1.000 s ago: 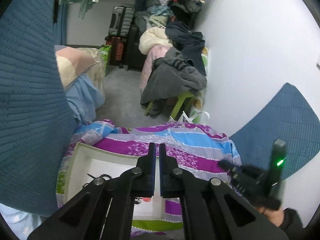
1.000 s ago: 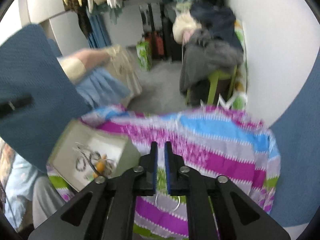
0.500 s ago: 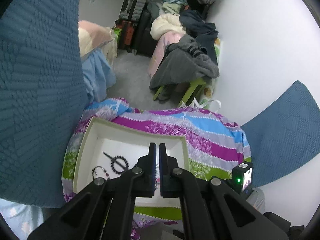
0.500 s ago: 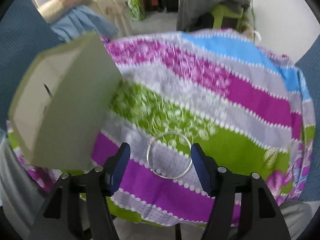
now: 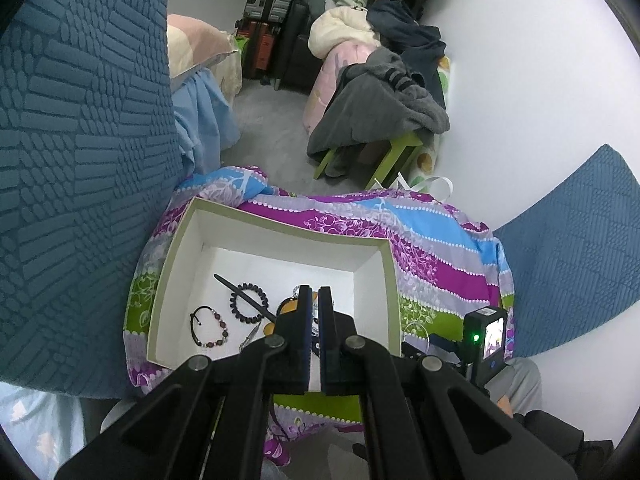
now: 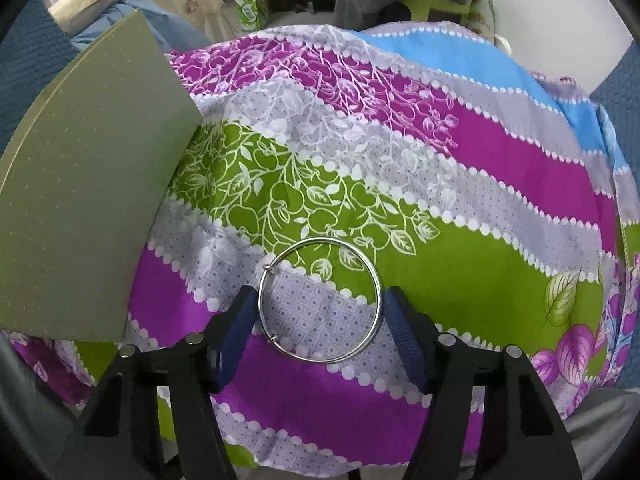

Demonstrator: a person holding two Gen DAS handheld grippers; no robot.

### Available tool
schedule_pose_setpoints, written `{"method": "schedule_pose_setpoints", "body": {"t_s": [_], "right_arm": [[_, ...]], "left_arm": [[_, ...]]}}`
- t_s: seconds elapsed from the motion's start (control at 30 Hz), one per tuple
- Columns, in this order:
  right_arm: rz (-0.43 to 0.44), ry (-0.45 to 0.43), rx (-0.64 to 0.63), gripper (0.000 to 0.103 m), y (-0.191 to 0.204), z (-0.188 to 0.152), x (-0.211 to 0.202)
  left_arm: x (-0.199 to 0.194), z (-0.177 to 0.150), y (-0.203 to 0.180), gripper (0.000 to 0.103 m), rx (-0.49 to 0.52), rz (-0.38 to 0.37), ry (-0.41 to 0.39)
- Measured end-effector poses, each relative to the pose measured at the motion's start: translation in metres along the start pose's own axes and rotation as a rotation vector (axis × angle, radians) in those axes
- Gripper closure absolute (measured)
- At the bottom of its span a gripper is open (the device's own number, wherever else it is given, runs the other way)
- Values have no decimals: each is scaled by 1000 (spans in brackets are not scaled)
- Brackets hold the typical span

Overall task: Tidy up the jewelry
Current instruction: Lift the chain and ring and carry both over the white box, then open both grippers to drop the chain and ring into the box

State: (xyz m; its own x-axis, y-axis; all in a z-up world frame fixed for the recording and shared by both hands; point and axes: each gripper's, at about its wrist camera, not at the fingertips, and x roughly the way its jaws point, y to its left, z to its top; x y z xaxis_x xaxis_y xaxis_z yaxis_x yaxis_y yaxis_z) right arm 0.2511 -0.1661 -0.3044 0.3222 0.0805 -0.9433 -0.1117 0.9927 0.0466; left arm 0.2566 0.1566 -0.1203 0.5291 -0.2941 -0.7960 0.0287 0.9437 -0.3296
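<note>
A thin silver bangle (image 6: 320,300) lies flat on the striped floral cloth (image 6: 400,168). My right gripper (image 6: 320,304) is open, low over the cloth, with one blue pad on each side of the bangle. A white box with green rim (image 5: 276,236) sits on the cloth to the left; its outer wall shows in the right wrist view (image 6: 88,200). Inside lie a black bead bracelet (image 5: 248,304), a dark hair stick (image 5: 244,298) and a cord bracelet (image 5: 210,326). My left gripper (image 5: 314,300) is shut and empty, above the box.
Blue textured cushions (image 5: 80,160) flank the cloth on the left and right (image 5: 572,256). A green stool piled with clothes (image 5: 380,120), suitcases (image 5: 272,8) and a bed (image 5: 200,64) stand behind. The right tool's camera body (image 5: 486,336) shows at the box's right.
My right gripper opened and dropped onto the cloth, so the bangle now lies between its pads. My left gripper rose and tilted down, showing the inside of the box.
</note>
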Motion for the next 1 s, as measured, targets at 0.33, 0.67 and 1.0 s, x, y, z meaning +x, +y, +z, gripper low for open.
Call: {"method": "schedule_pose_setpoints", "body": {"t_s": [0.33, 0.67, 1.0], "right_arm": [[22, -124, 45, 40, 7, 45, -67], [138, -321, -66, 40, 84, 96, -164], [202, -209, -228, 40, 165, 87, -119]], "left_arm": [[-4, 3, -4, 100, 13, 18, -12], [-14, 10, 10, 99, 15, 85, -23], [-33, -8, 34, 46, -14, 145, -61]]}}
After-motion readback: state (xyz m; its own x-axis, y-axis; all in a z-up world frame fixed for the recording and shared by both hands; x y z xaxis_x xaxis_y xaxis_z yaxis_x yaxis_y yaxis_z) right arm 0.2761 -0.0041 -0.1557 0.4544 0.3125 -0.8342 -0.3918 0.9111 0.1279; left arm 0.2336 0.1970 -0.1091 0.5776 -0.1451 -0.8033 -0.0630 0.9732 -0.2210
